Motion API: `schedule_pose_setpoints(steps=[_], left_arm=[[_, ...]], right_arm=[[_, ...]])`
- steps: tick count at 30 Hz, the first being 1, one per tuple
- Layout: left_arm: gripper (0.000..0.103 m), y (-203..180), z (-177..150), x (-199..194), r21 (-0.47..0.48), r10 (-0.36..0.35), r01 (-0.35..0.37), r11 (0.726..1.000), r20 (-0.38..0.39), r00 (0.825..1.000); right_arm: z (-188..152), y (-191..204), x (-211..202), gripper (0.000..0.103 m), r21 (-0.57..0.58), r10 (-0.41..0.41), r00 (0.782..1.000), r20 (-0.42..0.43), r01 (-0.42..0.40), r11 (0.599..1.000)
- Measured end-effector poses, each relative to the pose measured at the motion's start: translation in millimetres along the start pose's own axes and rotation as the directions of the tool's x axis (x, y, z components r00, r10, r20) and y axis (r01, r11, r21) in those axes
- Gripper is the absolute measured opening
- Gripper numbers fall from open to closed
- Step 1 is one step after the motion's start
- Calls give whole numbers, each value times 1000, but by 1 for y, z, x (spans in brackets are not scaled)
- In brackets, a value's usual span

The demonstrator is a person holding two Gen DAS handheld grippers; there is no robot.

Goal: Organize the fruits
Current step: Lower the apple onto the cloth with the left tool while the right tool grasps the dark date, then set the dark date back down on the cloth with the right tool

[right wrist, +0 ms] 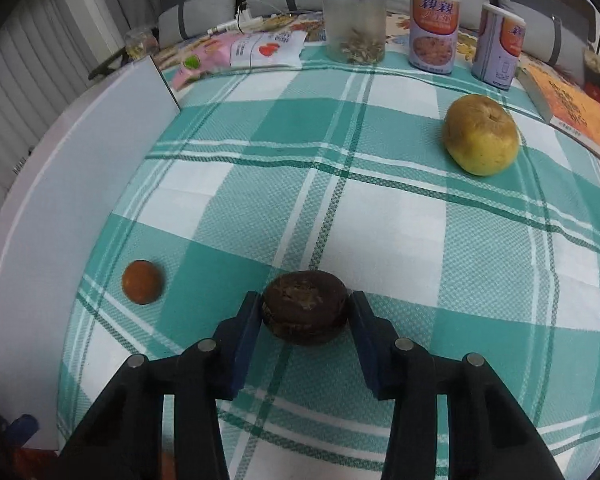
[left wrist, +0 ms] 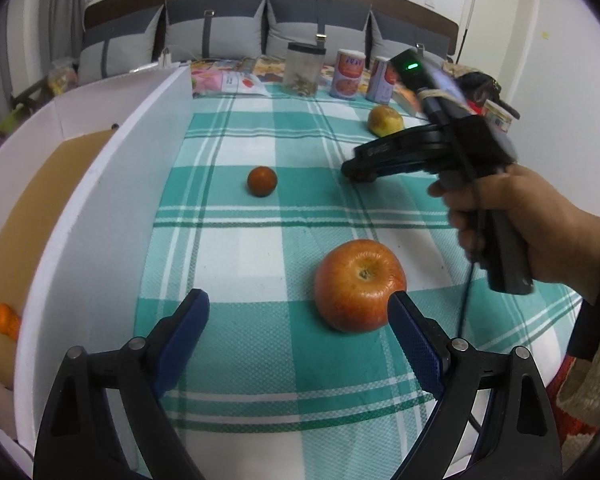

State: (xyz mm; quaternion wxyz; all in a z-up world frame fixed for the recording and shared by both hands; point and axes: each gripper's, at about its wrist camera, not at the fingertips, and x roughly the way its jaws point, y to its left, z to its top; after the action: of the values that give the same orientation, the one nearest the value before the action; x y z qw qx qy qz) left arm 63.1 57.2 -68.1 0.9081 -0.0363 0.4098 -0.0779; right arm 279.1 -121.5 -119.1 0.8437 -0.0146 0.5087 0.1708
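Fruits: one small orange tangerine (left wrist: 6, 319) boxed at nine o'clock; four loose. Right gripper (right wrist: 305, 312) pinches dark brown wrinkled fruit (right wrist: 305, 312); left gripper (left wrist: 298, 312) spread by red apple (left wrist: 358, 284).

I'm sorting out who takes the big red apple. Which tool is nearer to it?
Left. The left tool hangs open right at the red apple, one finger beside it. The right tool is farther up the cloth, shut on a dark brown fruit.

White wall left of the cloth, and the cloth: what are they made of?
White wall: looks like foam board or painted panel, matte, with a thick plain edge; can't tell which. Cloth: woven fabric, teal and white check, with visible weave.
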Motion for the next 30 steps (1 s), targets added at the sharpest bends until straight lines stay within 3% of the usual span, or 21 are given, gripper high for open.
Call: schedule_pose_setpoints(steps=[4, 8, 14, 15, 17, 19, 24, 30], left_arm=[[92, -2, 1, -5, 0, -24, 24, 1000, 9, 1000], [92, -7, 0, -10, 5, -48, 48, 999, 20, 999], [92, -17, -15, -1, 4, -40, 40, 999, -10, 999], [92, -20, -18, 0, 11, -35, 36, 999, -15, 999], [92, -24, -27, 1, 37, -30, 30, 999, -23, 999], [93, -29, -33, 3, 65, -26, 28, 998, -29, 999], [94, -38, -48, 18, 105, -19, 28, 994, -80, 997], [98, -47, -60, 32, 161, 28, -10, 987, -111, 993]], right_arm=[[-27, -9, -36, 45, 9, 37, 999, 9, -37, 999], [-85, -14, -75, 45, -10, -47, 998, -33, 47, 999], [-157, -22, -92, 47, 30, -137, 991, 10, 137, 990], [-164, -23, -92, 49, 51, -143, 990, 22, 141, 989], [-172, -24, -97, 78, 81, -151, 987, 50, 147, 986], [-182, -24, -110, 93, 113, -144, 984, 100, 133, 985], [-203, -26, -121, 94, 136, -222, 970, 97, 208, 969], [-221, -29, -106, 95, 118, -227, 971, 72, 218, 969]])
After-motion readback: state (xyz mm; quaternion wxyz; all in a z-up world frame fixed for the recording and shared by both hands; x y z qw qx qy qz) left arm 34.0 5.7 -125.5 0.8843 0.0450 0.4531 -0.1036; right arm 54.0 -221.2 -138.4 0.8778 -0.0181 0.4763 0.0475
